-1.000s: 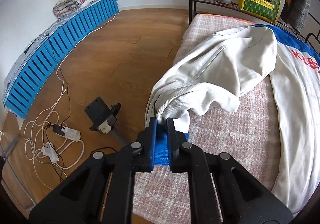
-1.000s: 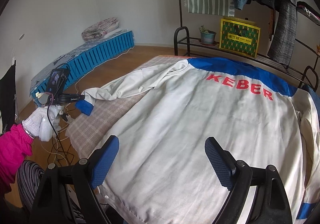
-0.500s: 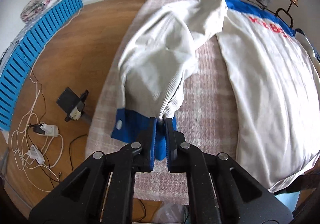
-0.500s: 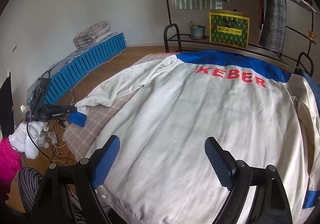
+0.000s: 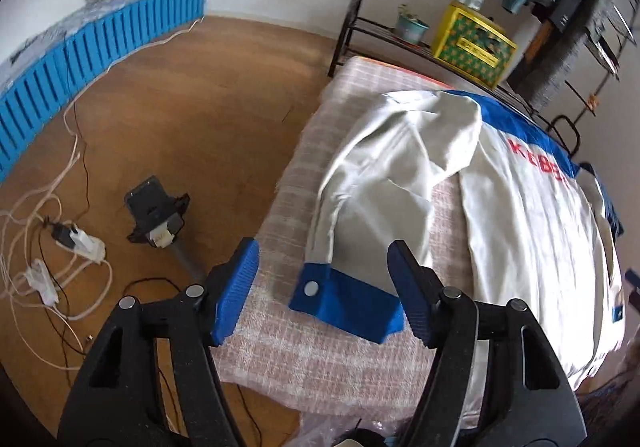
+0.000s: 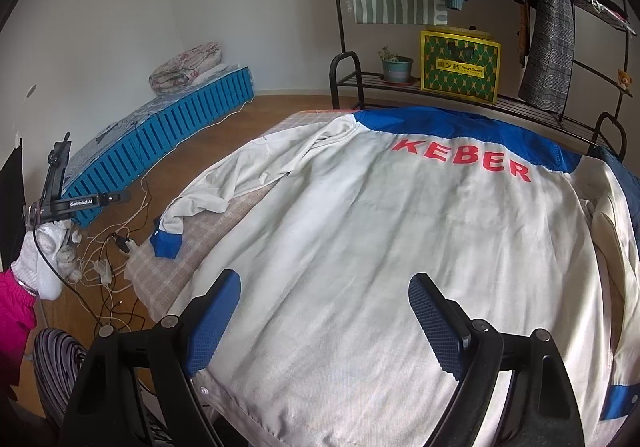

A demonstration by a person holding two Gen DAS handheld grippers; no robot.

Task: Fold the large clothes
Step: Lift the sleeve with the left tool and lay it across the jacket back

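Your left tongs (image 5: 322,279) have just sprung open and grip nothing; the blue cuff (image 5: 344,303) lies flat on the checked cover (image 5: 280,215) between and just beyond the pads, touching neither as far as you can see. Your right tongs (image 6: 324,311) stand wide open too, empty, hovering above the lower back of the jacket (image 6: 380,247) near its hem. The jacket lies back-up on the cover, red lettering showing, its left sleeve (image 5: 384,167) drawn out alongside the body, rumpled near the shoulder. By my reading you are early in the fold: 1 sleeve is laid out, nothing is folded over the back yet, and the far sleeve and body folds remain.
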